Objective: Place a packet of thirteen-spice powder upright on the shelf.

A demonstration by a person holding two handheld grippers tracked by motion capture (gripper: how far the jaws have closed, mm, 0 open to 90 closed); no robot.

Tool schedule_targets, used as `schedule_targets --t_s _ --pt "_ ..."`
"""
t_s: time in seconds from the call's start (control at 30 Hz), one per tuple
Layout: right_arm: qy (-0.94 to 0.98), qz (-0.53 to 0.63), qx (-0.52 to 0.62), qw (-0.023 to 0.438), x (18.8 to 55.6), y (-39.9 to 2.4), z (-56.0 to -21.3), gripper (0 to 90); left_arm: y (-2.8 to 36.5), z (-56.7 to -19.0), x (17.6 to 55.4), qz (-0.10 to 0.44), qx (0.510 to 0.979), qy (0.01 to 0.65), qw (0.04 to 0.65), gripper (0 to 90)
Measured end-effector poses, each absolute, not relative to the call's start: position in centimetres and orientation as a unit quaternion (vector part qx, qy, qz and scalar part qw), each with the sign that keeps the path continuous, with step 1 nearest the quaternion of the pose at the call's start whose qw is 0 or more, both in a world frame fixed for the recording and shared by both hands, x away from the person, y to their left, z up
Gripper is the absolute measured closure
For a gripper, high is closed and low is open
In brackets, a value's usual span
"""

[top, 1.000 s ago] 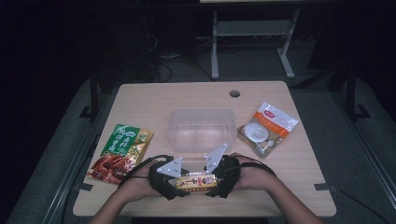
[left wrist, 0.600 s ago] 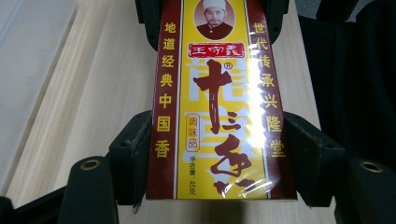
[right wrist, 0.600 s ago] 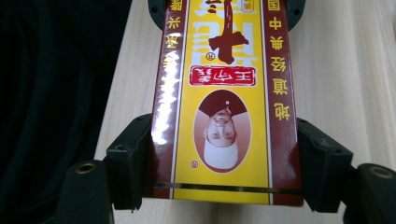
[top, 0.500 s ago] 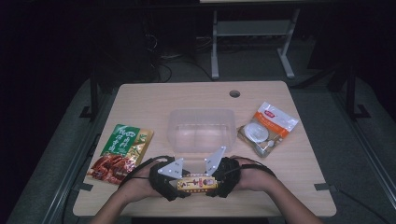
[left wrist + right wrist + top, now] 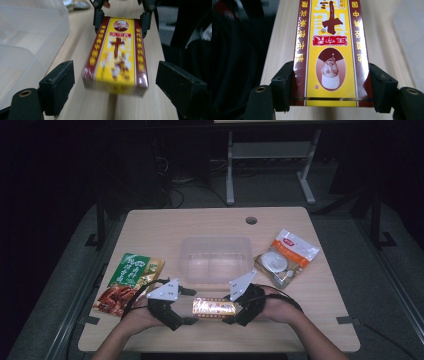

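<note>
Tabletop (image 5: 165,227): we are working at its near edge.
Right claw (image 5: 235,309): we are clamping the yellow box (image 5: 214,308) by one end.
Left claw (image 5: 187,306): jaws have just been opening; we are holding them off the box's other end.

Box (image 5: 214,307) before container (image 5: 216,259), between pouches (image 5: 129,282)

The yellow box (image 5: 116,53) goes soft and blurred at its near end in the left gripper view, print there unreadable. In the right gripper view its far end is cut off by the top edge. From the high view, the lettering on the green packet (image 5: 131,272) is too small to read.
</note>
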State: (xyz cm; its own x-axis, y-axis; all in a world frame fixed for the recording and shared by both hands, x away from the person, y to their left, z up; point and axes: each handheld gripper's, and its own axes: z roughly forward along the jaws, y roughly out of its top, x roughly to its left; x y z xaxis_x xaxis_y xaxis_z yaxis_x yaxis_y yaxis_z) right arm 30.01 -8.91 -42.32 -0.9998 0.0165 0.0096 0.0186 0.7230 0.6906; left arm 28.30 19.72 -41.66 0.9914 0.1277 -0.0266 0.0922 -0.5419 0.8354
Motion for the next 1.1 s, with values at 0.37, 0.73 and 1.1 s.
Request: schedule_targets --t_s 0.37,0.73,1.1 --pt "-0.885 -0.464 -0.035 0.021 29.7 -10.7 -41.6 32.2 20.0 -40.5 28.2 0.016 0.845 0.054 0.531 15.6" --pt "-0.881 -0.472 -0.023 0.028 29.3 -9.9 -41.4 32.2 18.9 -40.6 28.1 0.007 0.844 0.038 0.534 23.5" --pt "-0.879 -0.475 -0.017 0.034 29.4 -9.8 -41.4 31.5 19.0 -40.5 28.2 -0.011 0.842 0.04 0.537 29.9"
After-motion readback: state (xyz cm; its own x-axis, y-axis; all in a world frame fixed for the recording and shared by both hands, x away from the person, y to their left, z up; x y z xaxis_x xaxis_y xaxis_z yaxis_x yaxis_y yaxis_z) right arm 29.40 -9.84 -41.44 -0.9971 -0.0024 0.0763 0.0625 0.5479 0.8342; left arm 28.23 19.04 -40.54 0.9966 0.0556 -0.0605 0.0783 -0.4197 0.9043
